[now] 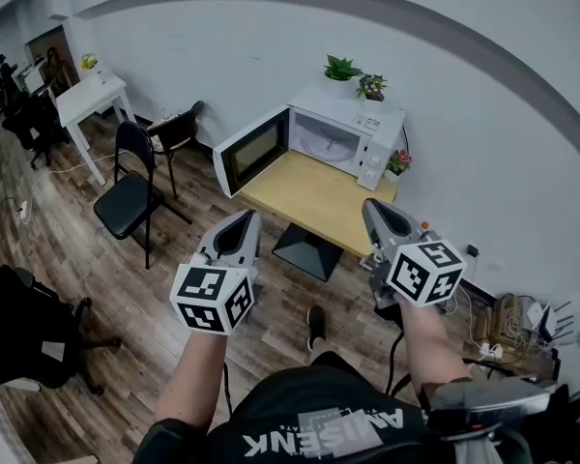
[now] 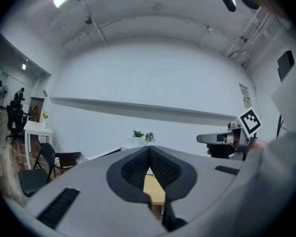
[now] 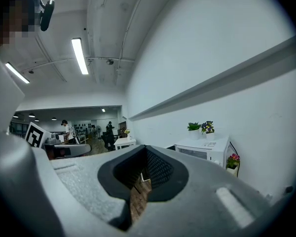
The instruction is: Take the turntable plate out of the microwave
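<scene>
At far left a black folding chair (image 1: 128, 193) stands off to the side, out of my line to the wooden table (image 1: 309, 201). My left gripper (image 1: 247, 218) is held level and aimed at that table, its jaws closed pad to pad with nothing between them. The microwave (image 1: 358, 109) sits at the table's back edge against the wall. Its door (image 1: 249, 151) is swung wide to the left, so the cavity is exposed, and the turntable plate (image 1: 326, 143) lies flat on its floor, untouched. My right gripper (image 1: 372, 209) is likewise shut and empty, level beside the left. Both are well short of the microwave, so I judge this to be the approach. The jaws must part before either can take the plate's rim.
</scene>
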Demonstrator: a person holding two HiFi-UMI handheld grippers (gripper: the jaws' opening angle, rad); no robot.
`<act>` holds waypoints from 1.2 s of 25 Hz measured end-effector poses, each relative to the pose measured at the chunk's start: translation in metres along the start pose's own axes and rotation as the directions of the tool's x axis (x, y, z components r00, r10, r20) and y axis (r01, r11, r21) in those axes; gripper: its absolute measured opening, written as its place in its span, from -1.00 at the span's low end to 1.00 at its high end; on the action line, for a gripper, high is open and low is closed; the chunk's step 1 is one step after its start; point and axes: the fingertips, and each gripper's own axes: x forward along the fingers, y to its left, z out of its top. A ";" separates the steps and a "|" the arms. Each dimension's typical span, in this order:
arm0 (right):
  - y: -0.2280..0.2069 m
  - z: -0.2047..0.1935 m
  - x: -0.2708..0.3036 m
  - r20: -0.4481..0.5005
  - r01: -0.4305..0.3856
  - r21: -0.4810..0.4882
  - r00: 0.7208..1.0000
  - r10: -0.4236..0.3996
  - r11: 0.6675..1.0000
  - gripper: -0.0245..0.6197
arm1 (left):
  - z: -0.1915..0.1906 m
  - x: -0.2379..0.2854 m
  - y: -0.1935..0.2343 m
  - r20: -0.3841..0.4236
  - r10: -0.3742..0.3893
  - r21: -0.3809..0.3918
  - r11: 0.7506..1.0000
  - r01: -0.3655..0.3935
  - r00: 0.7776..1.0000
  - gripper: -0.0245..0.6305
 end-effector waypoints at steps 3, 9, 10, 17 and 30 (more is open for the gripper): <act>-0.007 0.002 0.023 0.002 -0.027 0.002 1.000 0.027 1.000 -0.91 | 0.002 0.012 0.013 0.004 0.025 0.003 1.000 -0.025 1.000 -0.92; -0.033 0.006 0.070 0.008 -0.058 0.009 0.998 0.058 0.998 -0.91 | 0.007 0.051 0.032 0.007 0.038 0.004 0.999 -0.039 0.999 -0.92; -0.040 0.007 0.078 0.009 -0.062 0.010 0.998 0.062 0.998 -0.91 | 0.008 0.060 0.037 0.016 0.053 0.003 0.999 -0.053 0.998 -0.92; -0.100 0.020 0.137 0.017 -0.070 0.009 0.997 0.070 0.998 -0.91 | 0.021 0.133 0.073 0.076 0.120 -0.041 0.992 -0.118 0.990 -0.92; -0.172 0.052 0.227 0.003 -0.151 0.011 0.989 0.151 0.989 -0.91 | 0.042 0.253 0.100 0.050 0.129 -0.073 0.989 -0.125 0.990 -0.92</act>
